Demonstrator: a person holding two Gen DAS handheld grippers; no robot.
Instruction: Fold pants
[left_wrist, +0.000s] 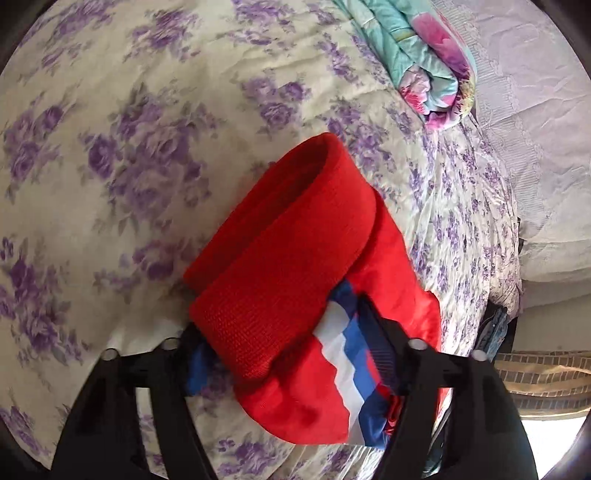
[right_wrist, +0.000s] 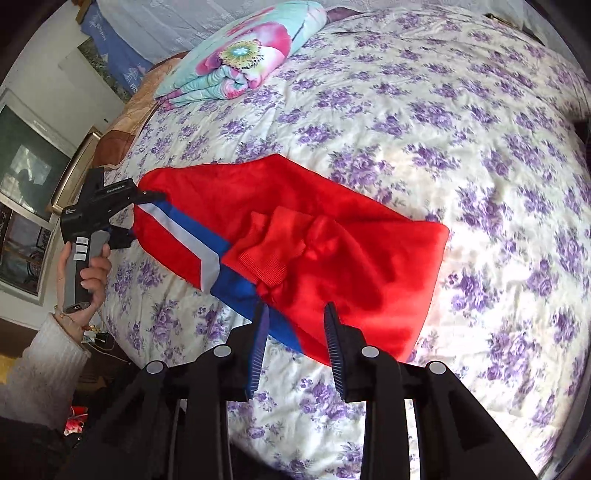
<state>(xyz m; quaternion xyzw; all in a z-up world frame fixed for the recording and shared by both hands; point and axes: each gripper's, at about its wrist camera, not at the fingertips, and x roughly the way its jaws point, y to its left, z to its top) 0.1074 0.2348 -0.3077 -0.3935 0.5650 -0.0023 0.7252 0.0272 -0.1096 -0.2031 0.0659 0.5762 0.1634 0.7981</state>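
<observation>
A: Right gripper?
B: Released. Fingers spread apart, hovering just above the near edge of the pants, gripping nothing.

A: Left gripper?
B: Clenched on the pants. Seen from the right wrist at the left end of the garment, pinching the striped corner. From its own camera: fabric bunched between the fingers, red ribbed cuff uppermost, blue and white stripe beside it.

A: Hand?
B: Wrapped round the left gripper's handle, left of the bed edge.

A: Pants position?
B: Folded over, lying on the floral sheet near the bed's near side. Left end lifted slightly by the grip; right end flat. Ribbed cuffs resting on top at the middle. Stripe running diagonally from the held corner.

A: Farther back?
B: Folded quilt, teal and pink, at the head of the bed, well apart from the pants.
</observation>
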